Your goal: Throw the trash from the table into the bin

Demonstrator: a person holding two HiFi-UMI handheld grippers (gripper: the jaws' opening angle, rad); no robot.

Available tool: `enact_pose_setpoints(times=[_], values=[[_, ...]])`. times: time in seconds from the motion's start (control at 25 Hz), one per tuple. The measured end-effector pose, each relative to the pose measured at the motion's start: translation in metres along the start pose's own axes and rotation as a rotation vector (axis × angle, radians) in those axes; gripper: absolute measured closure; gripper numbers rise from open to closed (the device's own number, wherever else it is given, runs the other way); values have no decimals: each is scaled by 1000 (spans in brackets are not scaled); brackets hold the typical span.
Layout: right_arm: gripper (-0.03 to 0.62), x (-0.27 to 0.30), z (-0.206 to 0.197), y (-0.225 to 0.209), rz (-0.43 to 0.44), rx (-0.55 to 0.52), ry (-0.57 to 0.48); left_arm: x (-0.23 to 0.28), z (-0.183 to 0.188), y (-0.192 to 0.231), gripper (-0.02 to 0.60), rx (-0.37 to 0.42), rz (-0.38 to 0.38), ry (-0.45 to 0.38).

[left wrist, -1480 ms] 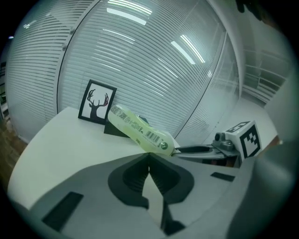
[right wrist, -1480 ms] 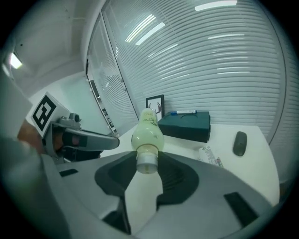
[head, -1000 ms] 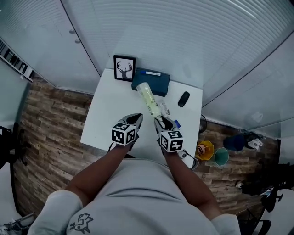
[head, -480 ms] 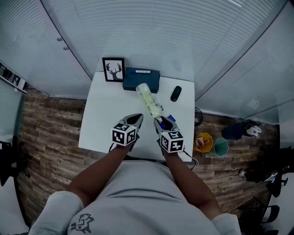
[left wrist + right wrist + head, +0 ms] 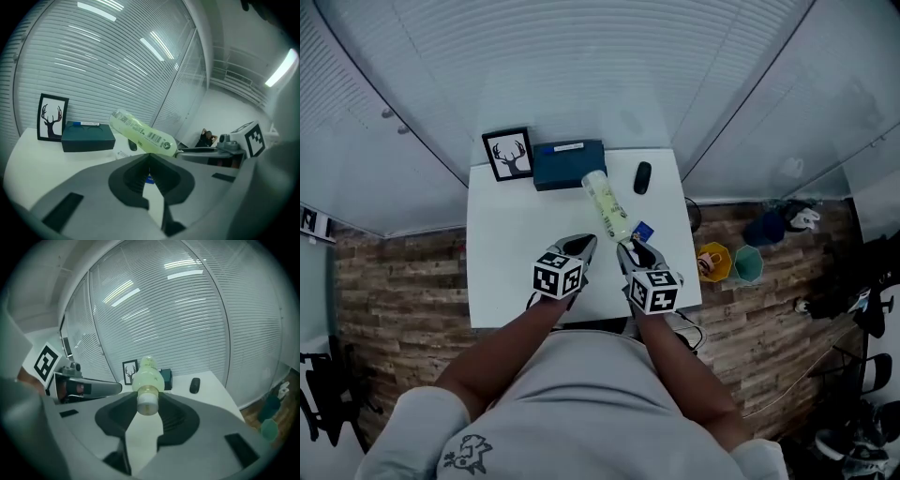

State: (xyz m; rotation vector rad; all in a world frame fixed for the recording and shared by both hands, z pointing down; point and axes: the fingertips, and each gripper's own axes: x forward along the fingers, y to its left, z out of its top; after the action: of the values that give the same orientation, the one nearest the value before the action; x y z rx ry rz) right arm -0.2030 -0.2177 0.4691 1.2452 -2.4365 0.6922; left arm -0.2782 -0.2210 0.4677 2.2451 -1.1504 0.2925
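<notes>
Head view: my right hand-held gripper [image 5: 628, 248] is clamped on the neck end of a pale green plastic bottle [image 5: 607, 202]. The bottle sticks out away from me over the white bench [image 5: 502, 244], base toward a teal box [image 5: 569, 163]. My left hand-held gripper [image 5: 584, 242] is just beside the right one, over the bench. A deer picture [image 5: 507, 155] stands left of the box and a black mouse [image 5: 642, 177] lies right of it. An orange bin [image 5: 713, 262] and a teal bin [image 5: 749, 264] sit on the wood floor [image 5: 403, 281], right of the bench.

Left gripper view: jaws clenched tip to tip, nothing between them. The bottle hangs in the air off the bench, tilted, in front of the box.

Right gripper view: both jaws press the bottle just behind its white cap, bottle pointing straight ahead. Mouse on the bench to the right, deer picture behind the bottle.
</notes>
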Motion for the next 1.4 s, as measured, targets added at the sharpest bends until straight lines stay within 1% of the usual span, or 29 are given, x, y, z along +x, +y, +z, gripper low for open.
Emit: enact_pose_setpoints(times=[0.2, 0.32, 0.6, 0.76, 1.0, 1.12, 1.28, 1.4], values=[[450, -19, -10, 10, -104, 51, -41, -6, -9, -10, 575, 58, -101, 51], [450, -34, -16, 9, -172, 80, -68, -4, -11, -23, 575, 93, -168, 72], [450, -91, -37, -7, -344, 157, -126, 9, -26, -80, 575, 179, -335, 130], [450, -134, -53, -20, -442, 188, -147, 18, -41, -125, 575, 219, -432, 170], [450, -209, -80, -47, -584, 260, -198, 30, -71, -204, 575, 294, -566, 228], [450, -246, -97, -61, -629, 288, -215, 36, -85, -243, 575, 319, -606, 242], [450, -302, -127, -76, -684, 336, -231, 36, -114, -301, 575, 352, -658, 280], [450, -335, -143, -90, -704, 359, -245, 40, -132, -336, 575, 364, -674, 298]])
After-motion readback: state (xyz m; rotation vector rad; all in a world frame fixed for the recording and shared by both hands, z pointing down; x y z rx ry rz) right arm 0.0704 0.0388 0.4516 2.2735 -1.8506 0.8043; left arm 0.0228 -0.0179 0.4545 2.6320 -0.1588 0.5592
